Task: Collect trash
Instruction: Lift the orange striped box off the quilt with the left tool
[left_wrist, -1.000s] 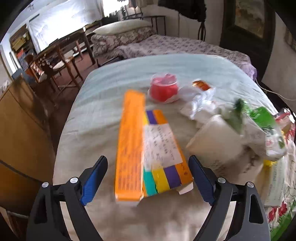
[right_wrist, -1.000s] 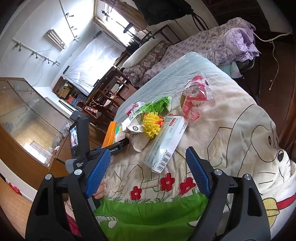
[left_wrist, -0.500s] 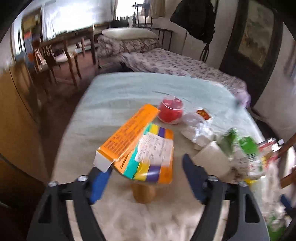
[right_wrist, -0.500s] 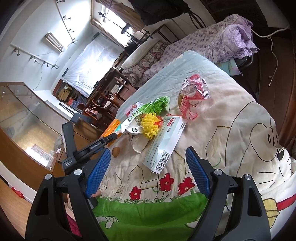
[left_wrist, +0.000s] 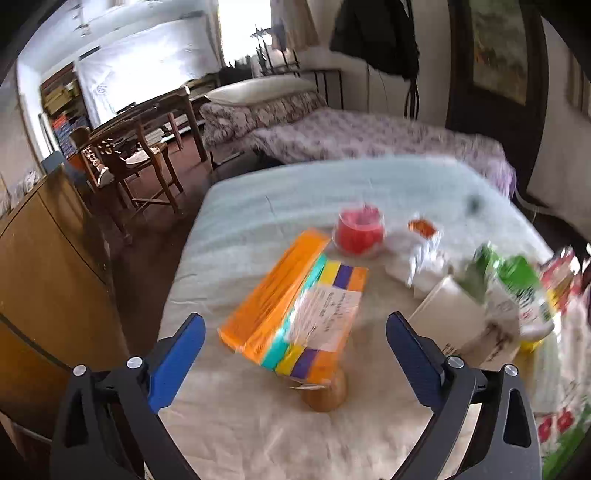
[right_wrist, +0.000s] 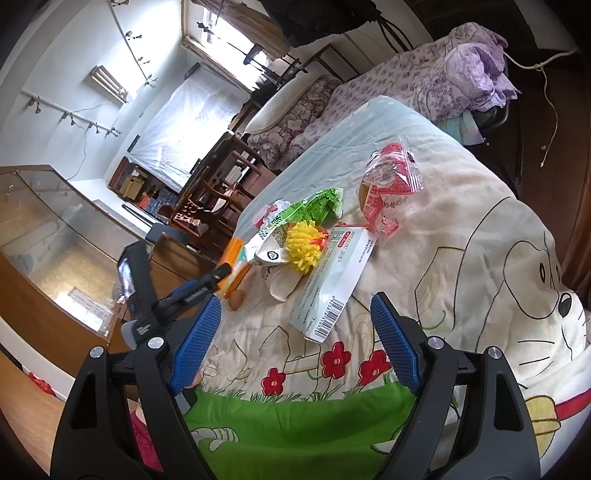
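An orange and striped box (left_wrist: 295, 306) lies on the bed, its near end propped on a brown egg-like object (left_wrist: 325, 393). My left gripper (left_wrist: 295, 347) is open and empty, just short of the box. Behind it are a red cup (left_wrist: 358, 232), crumpled white wrappers (left_wrist: 417, 262) and a green bag (left_wrist: 517, 284). My right gripper (right_wrist: 295, 339) is open and empty, above the blanket, near a white pack with a barcode (right_wrist: 332, 280). Beyond it lie the green bag (right_wrist: 306, 214), a yellow tuft (right_wrist: 303, 251) and a red-and-clear wrapper (right_wrist: 388, 192).
The bed has a pale blue sheet (left_wrist: 295, 192) and a cartoon blanket (right_wrist: 480, 258). A wooden cabinet (left_wrist: 44, 266) stands at its left. Chairs and a table (left_wrist: 140, 147) stand beyond, and a second bed (left_wrist: 351, 136) is at the back.
My left gripper has risen and pulled back from the box; the box's near end now rests tilted on the brown object. My right gripper has barely moved.
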